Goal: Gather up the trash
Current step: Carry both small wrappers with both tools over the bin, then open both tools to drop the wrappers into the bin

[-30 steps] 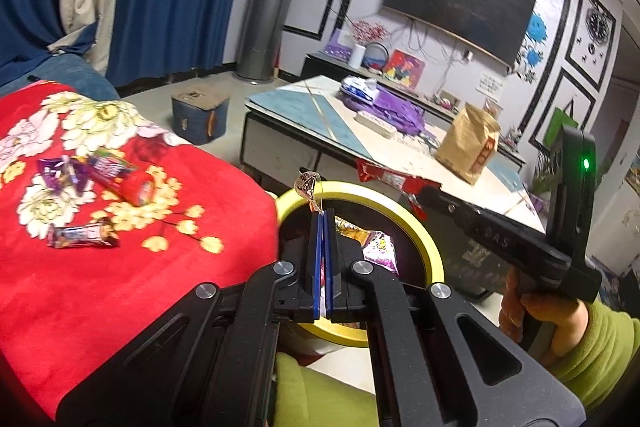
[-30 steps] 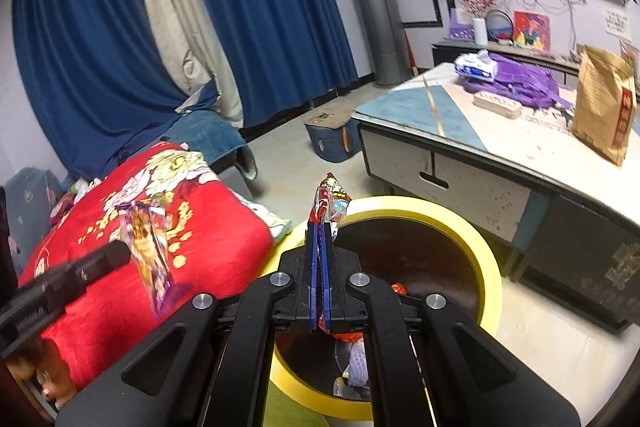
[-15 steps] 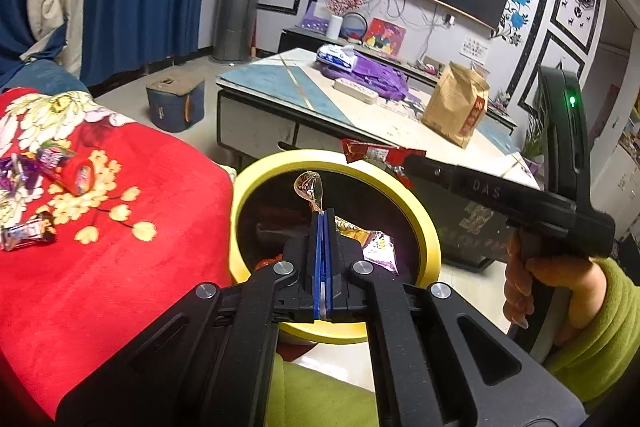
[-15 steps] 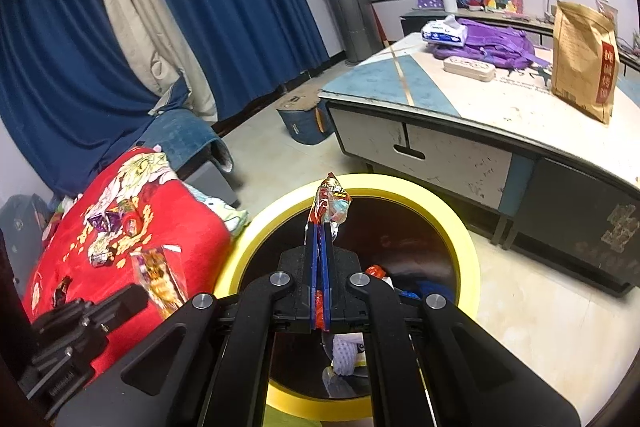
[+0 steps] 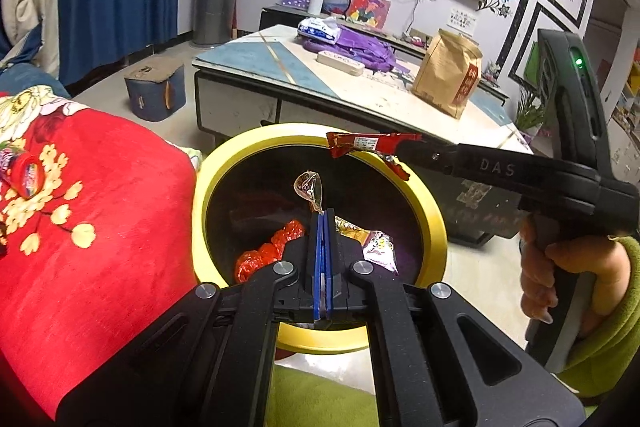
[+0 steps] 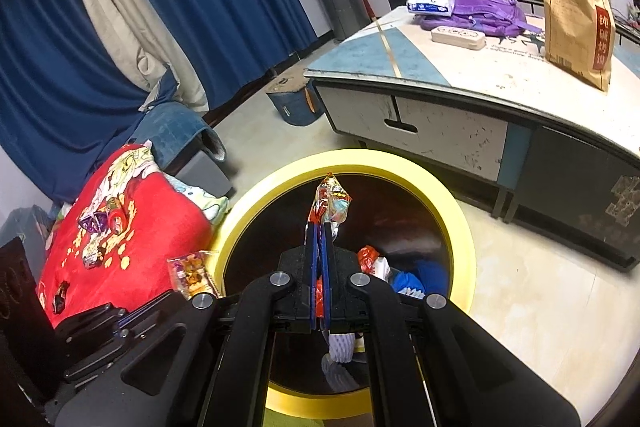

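- Holding your left gripper (image 5: 322,217) above the round yellow-rimmed bin with a dark inside (image 5: 224,163), you have its jaws pressed fully together on a small crinkled clear wrapper with orange print (image 5: 308,187), which sticks up past the tips over the bin's mouth.
- Your right gripper (image 6: 319,229) is likewise clamped tight, pinching a long red snack wrapper with white print (image 6: 332,201); the left wrist view shows it hanging over the far side of the rim.
- Your right hand (image 5: 560,275), in a green sleeve (image 5: 604,339), grips that tool's handle.
- Inside the bin lie crumpled red wrappers (image 5: 268,251), a purple and white packet (image 5: 378,245), a blue bag (image 6: 420,277) and white foam netting (image 6: 340,349).
- More litter waits on the red floral blanket (image 6: 160,219) just beside the bin: a purple wrapper (image 6: 94,223) and a small red tub (image 5: 26,171), among others.
- Behind the bin stands a low blue and cream table (image 6: 460,67) carrying a brown paper bag (image 6: 576,23).
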### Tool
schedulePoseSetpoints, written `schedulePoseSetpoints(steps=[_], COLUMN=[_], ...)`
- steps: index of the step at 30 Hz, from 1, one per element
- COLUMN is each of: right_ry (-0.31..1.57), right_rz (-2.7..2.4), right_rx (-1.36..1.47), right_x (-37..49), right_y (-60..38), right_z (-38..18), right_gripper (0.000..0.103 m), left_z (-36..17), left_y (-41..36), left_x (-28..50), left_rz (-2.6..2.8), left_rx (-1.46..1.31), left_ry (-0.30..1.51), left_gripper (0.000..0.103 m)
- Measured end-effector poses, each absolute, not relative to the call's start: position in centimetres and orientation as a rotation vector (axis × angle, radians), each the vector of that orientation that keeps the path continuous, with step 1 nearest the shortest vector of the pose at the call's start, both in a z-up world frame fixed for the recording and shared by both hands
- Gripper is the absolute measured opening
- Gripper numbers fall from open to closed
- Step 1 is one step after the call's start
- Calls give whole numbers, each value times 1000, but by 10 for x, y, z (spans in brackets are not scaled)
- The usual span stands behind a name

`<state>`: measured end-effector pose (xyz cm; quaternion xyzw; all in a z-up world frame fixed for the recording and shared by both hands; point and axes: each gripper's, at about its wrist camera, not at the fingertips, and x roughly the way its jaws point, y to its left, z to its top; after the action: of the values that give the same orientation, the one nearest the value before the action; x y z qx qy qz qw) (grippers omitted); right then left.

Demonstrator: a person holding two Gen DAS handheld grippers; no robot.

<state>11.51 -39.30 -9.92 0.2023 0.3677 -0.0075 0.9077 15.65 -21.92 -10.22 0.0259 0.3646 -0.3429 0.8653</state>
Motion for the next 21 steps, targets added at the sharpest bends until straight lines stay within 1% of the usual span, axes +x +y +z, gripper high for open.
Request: schedulePoseSetpoints(steps=[5,6,7,8,9,10,11,12,13,15,16,17,21], right_ry=[769,778,784,785,782,776,773,772,769,763,758,753,720], right_rz=[-27,-30,-34,-41,-56,-69,-75,-79,-83,-89,-90,-87,-65], right_rx=[434,442,451,456,465,473,477,479,478,479,475,471,444], right_x=[116,117,117,117,116,114,114,114,114,113,112,111,109], right_y=[-397,-399,-400,-402,-404,-407,-408,-409,-409,-410,-408,-407,-398], right_z=[-103,-104,-106,-107,-108,-108,-108,-108,-107,-107,-105,-104,-97], right_gripper=[3,4,11,26,34,41,41,41,41,44,45,47,54], left_z=[-105,-106,-106,-106,-106,-104,-104,-102,-101,-97,-95,-91,-78], left_y=[-220,-219,-217,-217,-214,-210,-209,-206,-203,-195,-192,-188,-174], left_x=[165,167,168,169,169,170,170,170,171,170,170,169,163], left_rz=[-722,-715,-708,-701,-696,-695,-690,-682,-676,-667,-658,-639,-579], left_rx=[41,34,26,19,5,-11,-18,-27,-41,-77,-85,-86,-88], left_ry=[775,776,778,779,779,777,775,774,773,767,760,746,698], left_gripper=[0,5,21,32,49,52,54,62,74,87,90,91,92])
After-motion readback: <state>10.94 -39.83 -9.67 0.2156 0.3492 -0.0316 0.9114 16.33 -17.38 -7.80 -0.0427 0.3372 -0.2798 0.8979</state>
